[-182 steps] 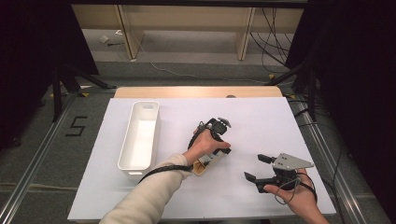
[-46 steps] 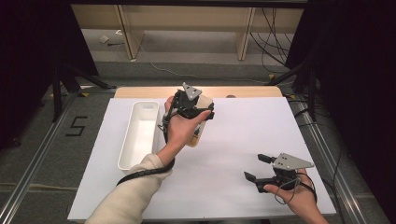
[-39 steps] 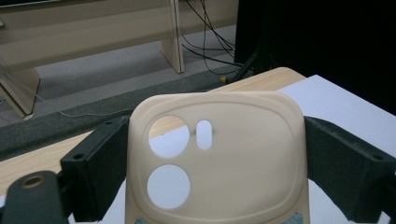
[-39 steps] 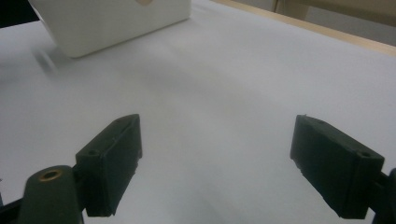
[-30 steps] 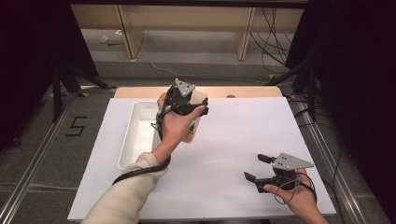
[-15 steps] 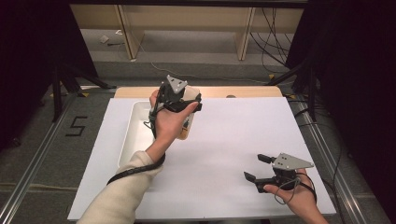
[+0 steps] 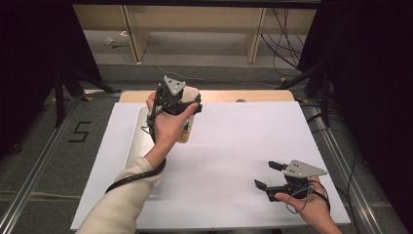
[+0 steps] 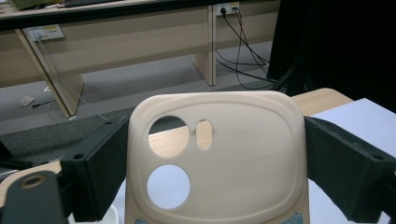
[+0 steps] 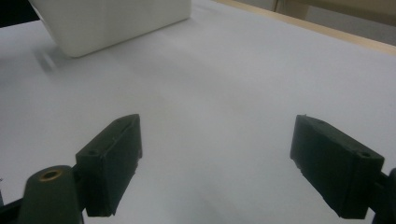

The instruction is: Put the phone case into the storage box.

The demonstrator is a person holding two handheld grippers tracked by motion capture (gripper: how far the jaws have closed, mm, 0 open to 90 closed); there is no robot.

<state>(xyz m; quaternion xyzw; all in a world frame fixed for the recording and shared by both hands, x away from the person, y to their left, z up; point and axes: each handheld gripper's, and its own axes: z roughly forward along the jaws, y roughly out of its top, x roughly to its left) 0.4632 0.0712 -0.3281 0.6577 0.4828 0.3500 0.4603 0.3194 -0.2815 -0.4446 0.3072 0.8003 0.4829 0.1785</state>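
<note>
Left gripper view: left hand-held gripper (image 8: 212, 158) clamps a beige phone case (image 8: 219, 163); right hand-held gripper (image 9: 217, 163) gapes empty.

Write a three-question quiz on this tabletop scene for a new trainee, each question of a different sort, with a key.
1. True or false: the left gripper is clamped on the beige phone case.
2. Where does the right gripper sit in the high view?
A. Inside the white tray
B. Low over the white sheet, near its right front corner
C. On the wooden table edge
3. Fill in: in the right gripper view, the jaws stand wide apart with ____ between them.

Key
1. True: both pads press the case's sides in the left gripper view.
2. B
3. nothing
</note>
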